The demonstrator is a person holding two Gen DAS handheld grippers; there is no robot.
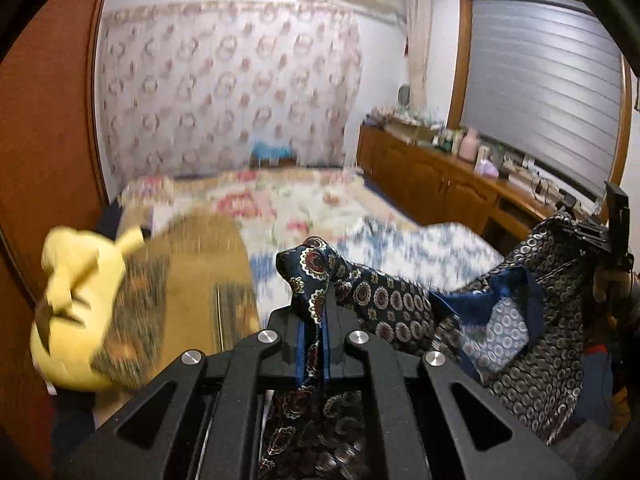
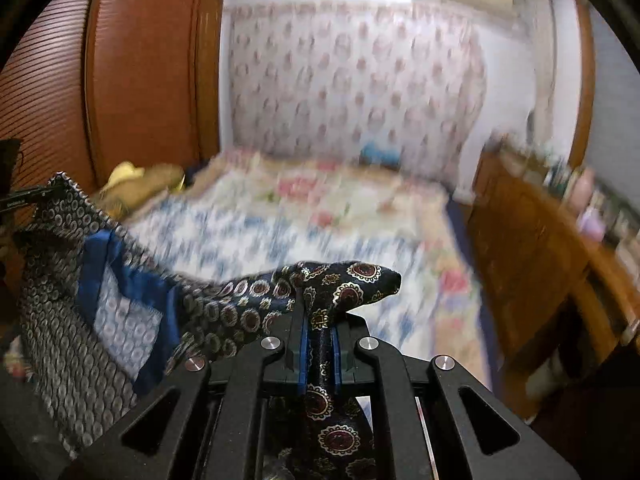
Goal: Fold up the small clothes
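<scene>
Above the bed, each gripper clamps a garment corner; keep the span taut and level for folding.

No legible text, label, brand, number or sign in either wrist view. A small pale marking on the black bar at the left edge of the right wrist view is too small and blurred to read; bottles on the cabinet show no readable labels
</scene>
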